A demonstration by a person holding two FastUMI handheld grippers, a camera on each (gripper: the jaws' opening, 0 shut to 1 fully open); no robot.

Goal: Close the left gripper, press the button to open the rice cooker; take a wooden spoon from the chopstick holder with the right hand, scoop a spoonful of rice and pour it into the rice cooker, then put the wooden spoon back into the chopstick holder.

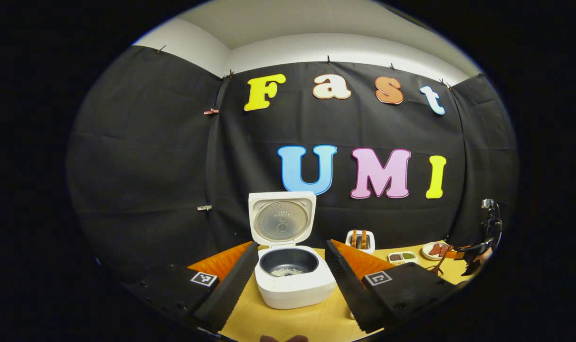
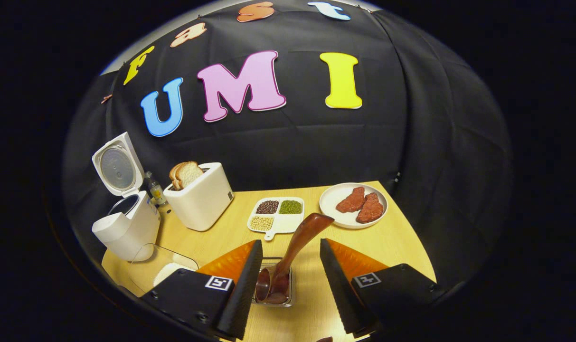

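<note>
The white rice cooker [image 1: 292, 280] stands with its lid [image 1: 282, 218] raised, and some rice lies in the dark inner pot. My left gripper [image 1: 291, 244] is open, its fingers spread either side of the cooker and apart from it. In the right gripper view, a wooden spoon [image 2: 299, 242] stands tilted in the small chopstick holder [image 2: 273, 289], handle leaning up to the right. My right gripper [image 2: 290, 242] is open around the spoon without touching it. A clear bowl of rice [image 2: 162, 268] sits beside the open cooker [image 2: 126, 228]. The right gripper [image 1: 477, 251] also appears far right in the left gripper view.
A white toaster [image 2: 202, 199] with bread slices stands behind the rice bowl, a small bottle [image 2: 155, 190] beside it. A divided dish of beans [image 2: 278, 213] and a plate of meat [image 2: 353, 205] sit at the back of the wooden table [image 2: 392, 247].
</note>
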